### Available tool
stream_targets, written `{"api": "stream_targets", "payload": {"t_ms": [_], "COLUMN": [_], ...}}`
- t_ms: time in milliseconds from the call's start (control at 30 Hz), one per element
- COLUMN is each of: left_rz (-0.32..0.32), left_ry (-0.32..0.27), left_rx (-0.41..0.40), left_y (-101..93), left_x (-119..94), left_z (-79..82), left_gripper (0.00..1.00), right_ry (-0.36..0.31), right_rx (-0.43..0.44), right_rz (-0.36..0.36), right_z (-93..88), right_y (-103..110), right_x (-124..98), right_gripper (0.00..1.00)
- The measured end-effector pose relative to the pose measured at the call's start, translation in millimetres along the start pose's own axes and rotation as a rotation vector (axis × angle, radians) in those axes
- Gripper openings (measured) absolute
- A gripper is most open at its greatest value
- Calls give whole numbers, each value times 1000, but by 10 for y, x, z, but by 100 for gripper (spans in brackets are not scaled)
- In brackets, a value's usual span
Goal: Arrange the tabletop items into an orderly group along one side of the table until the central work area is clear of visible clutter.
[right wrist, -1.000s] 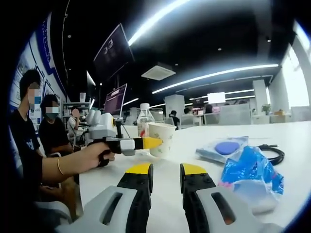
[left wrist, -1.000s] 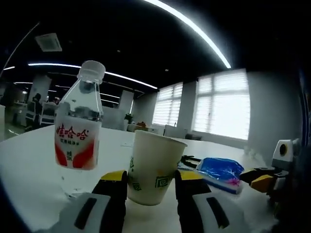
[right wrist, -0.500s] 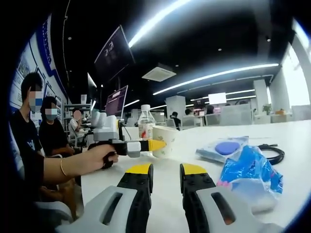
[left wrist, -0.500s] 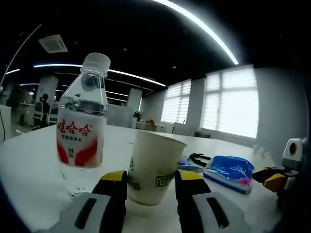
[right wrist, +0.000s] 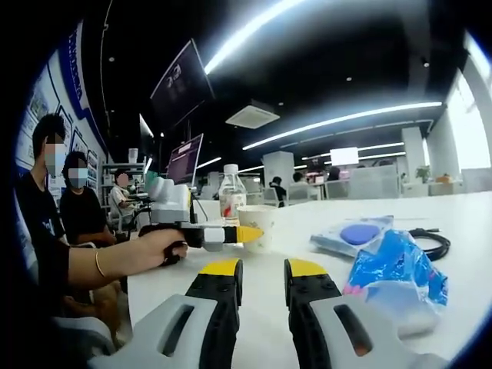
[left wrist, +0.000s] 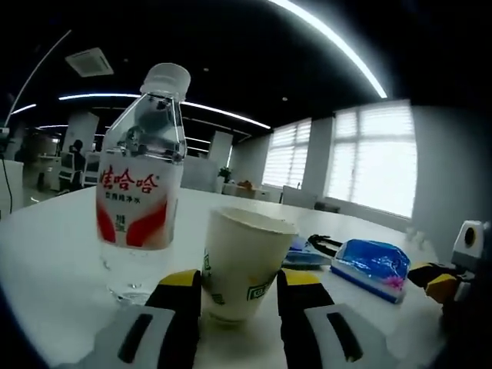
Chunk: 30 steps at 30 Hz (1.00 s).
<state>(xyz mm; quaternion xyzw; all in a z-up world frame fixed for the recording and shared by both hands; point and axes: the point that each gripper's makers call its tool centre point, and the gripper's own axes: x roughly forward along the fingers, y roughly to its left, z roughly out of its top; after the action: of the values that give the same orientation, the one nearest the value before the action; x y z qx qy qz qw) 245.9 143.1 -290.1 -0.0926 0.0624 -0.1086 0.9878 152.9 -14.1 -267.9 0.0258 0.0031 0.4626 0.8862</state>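
Cup [left wrist: 244, 261] is bracketed by the left gripper [left wrist: 238, 288], jaws spread; bottle [left wrist: 141, 192] at 10 o'clock. Closing is called for next. Right gripper [right wrist: 260, 280] is held parted, empty.

Background surroundings, recorded relative to each gripper's own outlook.

Right gripper view: a wall-hung dark monitor [right wrist: 180, 86] sits high and to the left of the jaws, with a second screen [right wrist: 185, 160] lower, straight above the jaw line. Seated people [right wrist: 77, 204] occupy the far left. A ceiling air vent [right wrist: 252, 115] lies directly overhead; a long light strip [right wrist: 338, 119] runs from above toward the right.

Left gripper view: blinded windows [left wrist: 374, 167] stand ahead and to the right. Another ceiling vent [left wrist: 89, 61] is upper left. Office chairs [left wrist: 74, 166] stand far left, beyond the table edge.
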Motion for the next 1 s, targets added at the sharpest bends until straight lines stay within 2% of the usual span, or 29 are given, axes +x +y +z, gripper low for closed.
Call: {"api": "stream_targets", "payload": {"t_ms": [333,633,700,767,867,1000], "left_rz": [4,12,13,22,3,4], "left_ry": [11,22,34,106,87,95], "left_rx": [-16,11,4,4,27,21], "left_y": [23,30,38,63,11,9], "left_x": [14,19,23,21,32,18], "left_z": [-22,-43,-65,-187,-157,-176], "left_gripper": [37,37,37,37,37,38], "right_ry": [7,6,8,9,9,7], "right_rx": [-2,-1,-2,-3,-4,-5], "right_rz": [-3,-2,-4,-5,-5,-6], "right_z": [-18,-28,-33,-37,-38,-33], "right_y": [-14,-17,-21,-23,-22,-26], "right_x": [8,3,1,-1,-3,-4], "right_gripper": [20,20,20,20,20,21]}}
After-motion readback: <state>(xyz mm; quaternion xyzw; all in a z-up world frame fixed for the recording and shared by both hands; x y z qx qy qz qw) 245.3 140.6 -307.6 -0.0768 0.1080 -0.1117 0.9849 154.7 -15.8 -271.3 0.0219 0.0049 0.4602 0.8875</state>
